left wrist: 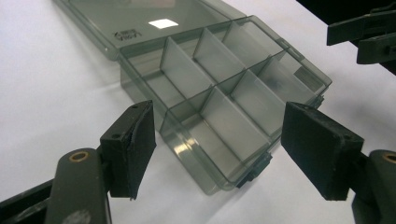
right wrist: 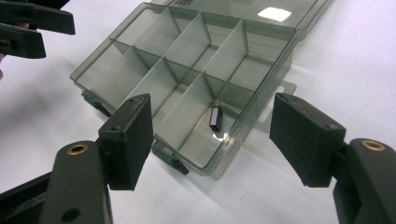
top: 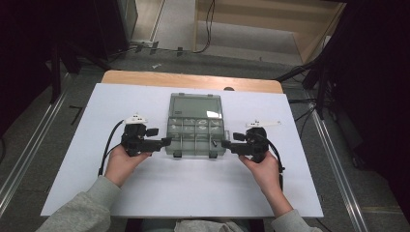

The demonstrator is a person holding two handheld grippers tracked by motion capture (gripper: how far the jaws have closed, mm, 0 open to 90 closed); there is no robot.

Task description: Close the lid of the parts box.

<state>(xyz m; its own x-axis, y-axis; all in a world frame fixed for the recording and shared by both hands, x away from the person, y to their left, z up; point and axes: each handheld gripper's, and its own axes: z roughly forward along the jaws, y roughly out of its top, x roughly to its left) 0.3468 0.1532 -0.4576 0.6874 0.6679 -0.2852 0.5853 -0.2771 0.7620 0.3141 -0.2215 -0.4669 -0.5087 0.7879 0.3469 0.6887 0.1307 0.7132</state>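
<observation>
The high view is looking forward and down on the tabletop (top: 193, 188) from afar. Both gripper views are facing the compartment box (left wrist: 219, 93) closely from opposite ends, sharing it.

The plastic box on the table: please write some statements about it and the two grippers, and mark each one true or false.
1. The lid of the plastic box is open and lies flat behind the compartments. True.
2. A small dark part lies in one compartment near a corner of the box. True.
3. The left gripper is shut on the wall of the box. False: its jaws stand open, and the box lies beyond them, untouched.
4. The right gripper holds the small part. False: its jaws are open and empty; the part rests on the compartment floor.
5. The box stands on a white table between the two grippers. True.
6. Every compartment is full of screws. False: apart from the one small part, the compartments look empty.
</observation>
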